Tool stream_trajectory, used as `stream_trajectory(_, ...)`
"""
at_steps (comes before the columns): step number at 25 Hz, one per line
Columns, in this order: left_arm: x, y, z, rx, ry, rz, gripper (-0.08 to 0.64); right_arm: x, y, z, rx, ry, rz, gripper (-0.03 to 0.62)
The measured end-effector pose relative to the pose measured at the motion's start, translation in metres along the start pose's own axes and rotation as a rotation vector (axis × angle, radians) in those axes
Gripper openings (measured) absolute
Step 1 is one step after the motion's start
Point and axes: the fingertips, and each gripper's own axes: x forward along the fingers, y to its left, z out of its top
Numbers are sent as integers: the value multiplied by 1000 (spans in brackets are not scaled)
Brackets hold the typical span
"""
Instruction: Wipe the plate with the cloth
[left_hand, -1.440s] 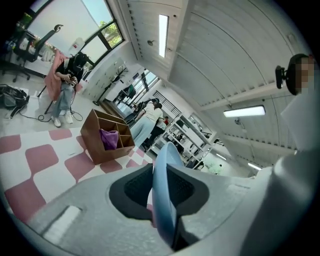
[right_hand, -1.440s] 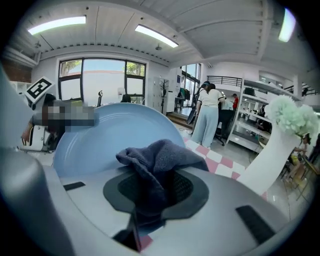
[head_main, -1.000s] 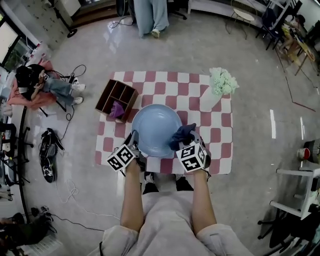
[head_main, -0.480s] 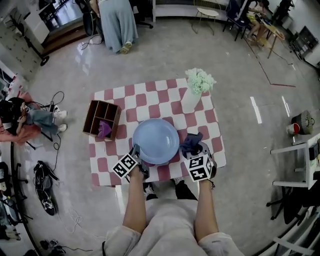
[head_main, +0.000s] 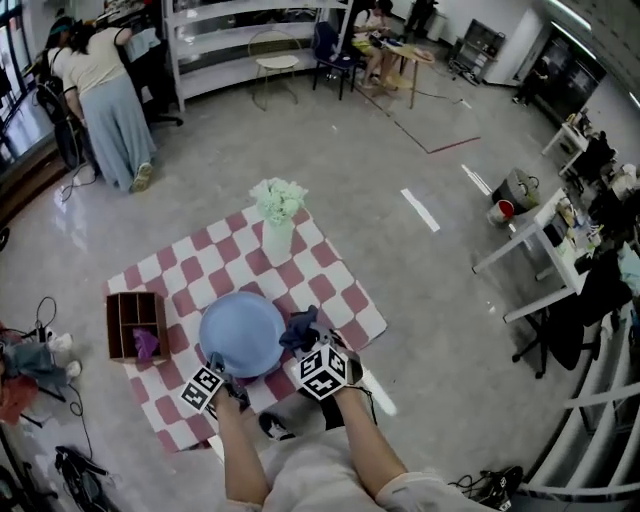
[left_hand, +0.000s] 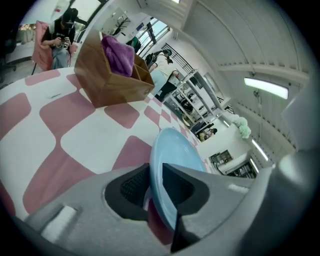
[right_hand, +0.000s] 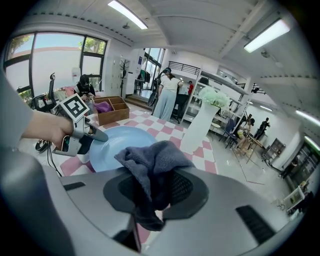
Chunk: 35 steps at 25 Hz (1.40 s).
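Observation:
A light blue plate (head_main: 240, 333) sits on the pink-and-white checked tablecloth (head_main: 330, 290). My left gripper (head_main: 222, 378) is at its near-left rim. In the left gripper view the plate (left_hand: 175, 155) stands tilted, with its rim pinched between the pads of the left gripper (left_hand: 156, 187); those jaws are opening. My right gripper (head_main: 308, 345) is at the plate's right rim, shut on a dark grey-blue cloth (head_main: 300, 328). In the right gripper view the cloth (right_hand: 152, 160) bunches up out of the right gripper (right_hand: 155, 192), above the plate (right_hand: 112, 145).
A brown wooden divided box (head_main: 135, 327) with a purple cloth (head_main: 146, 344) in it stands left of the plate. A white vase of pale flowers (head_main: 277, 225) stands at the far edge. People, chairs and shelves are on the floor beyond.
The head view has swung round, so the table now shows lower left. The left gripper has sunk while holding the plate's rim. The right gripper carried the cloth from over the plate towards its right rim.

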Motion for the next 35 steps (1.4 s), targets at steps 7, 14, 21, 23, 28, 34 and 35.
stream_trajectory(7, -8, -11, -3, 177, 48, -1, 127, -31, 12, 2, 121, -42, -54, 95)
stream_trajectory(14, -31, -20, -9, 372, 69, -27, 160, -56, 34, -6, 150, -44, -73, 95)
stream_trajectory(21, -44, -30, -8, 587, 53, -12, 161, -65, 47, -9, 175, -66, -75, 95)
stream_trajectory(23, -54, -31, -7, 647, 24, -11, 161, -60, 53, -10, 199, -80, -56, 95)
stream_trajectory(28, -78, -47, -2, 709, -49, -64, 160, -51, 67, -6, 237, -119, 1, 95)
stream_trajectory(34, -112, -79, -9, 711, -124, -155, 19, -56, 71, 12, 209, -178, 99, 95)
stream_trajectory(35, -117, -86, -15, 723, -126, -160, 12, -59, 70, 14, 215, -188, 117, 95)
